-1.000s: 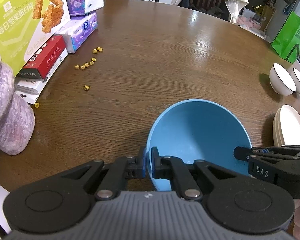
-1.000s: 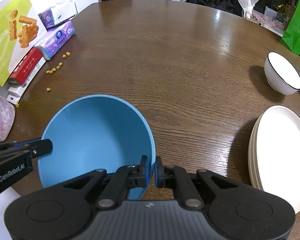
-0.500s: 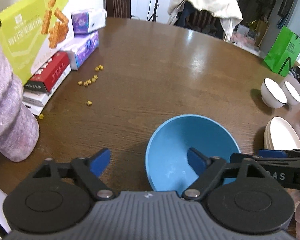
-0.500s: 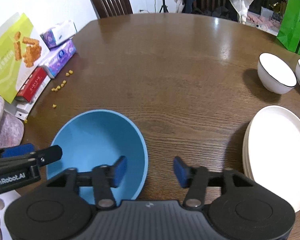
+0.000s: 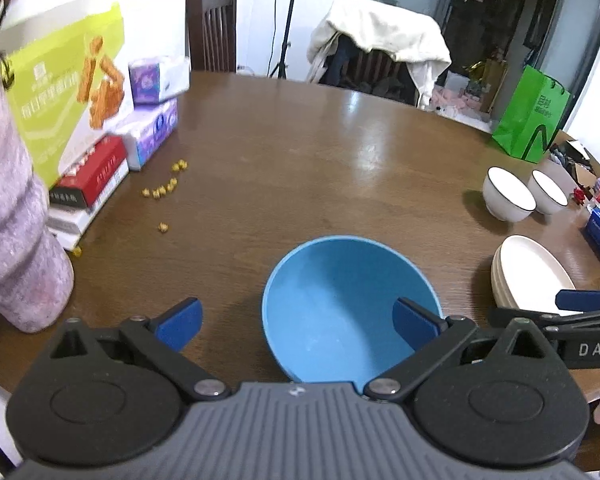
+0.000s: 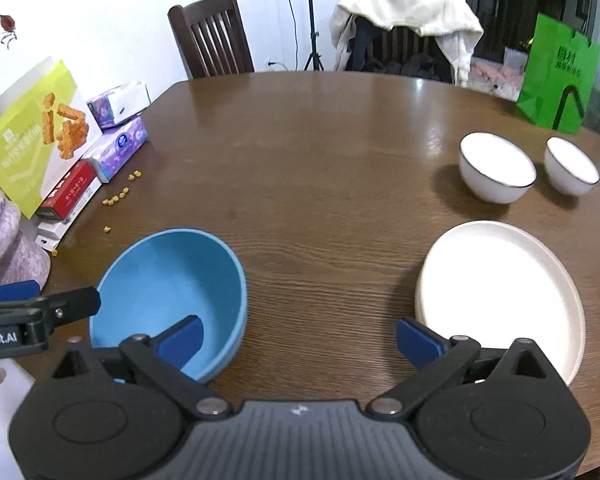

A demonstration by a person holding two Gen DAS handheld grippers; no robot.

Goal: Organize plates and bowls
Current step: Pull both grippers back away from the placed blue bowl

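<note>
A blue bowl (image 5: pixel 340 300) (image 6: pixel 168 280) rests upright on the brown table (image 6: pixel 320 168), near its front edge. My left gripper (image 5: pixel 298 324) hovers above the bowl's left rim. Its jaws are opening wide, with the rim between them but neither pad touching it. My right gripper (image 6: pixel 300 339) hangs over the bowl's right rim. Its jaws are opening too, one pad above the bowl's inside and the other above bare wood. To the right lies a stack of white plates (image 6: pixel 500 292) (image 5: pixel 532 272). Two white bowls with dark rims (image 6: pixel 496 172) (image 6: pixel 570 170) stand behind it.
Along the left edge are a green snack box (image 6: pixel 28 140), tissue packs (image 6: pixel 120 148), a red box (image 6: pixel 68 192) and scattered yellow crumbs (image 6: pixel 118 196). A fuzzy lilac sleeve (image 5: pixel 16 240) is at the near left. A green bag (image 6: pixel 556 76) and chairs stand behind the table.
Both grippers were shut on the blue bowl's rim, one on each side. They have let go, opened wide and drawn back and up. The bowl now sits on the table.
</note>
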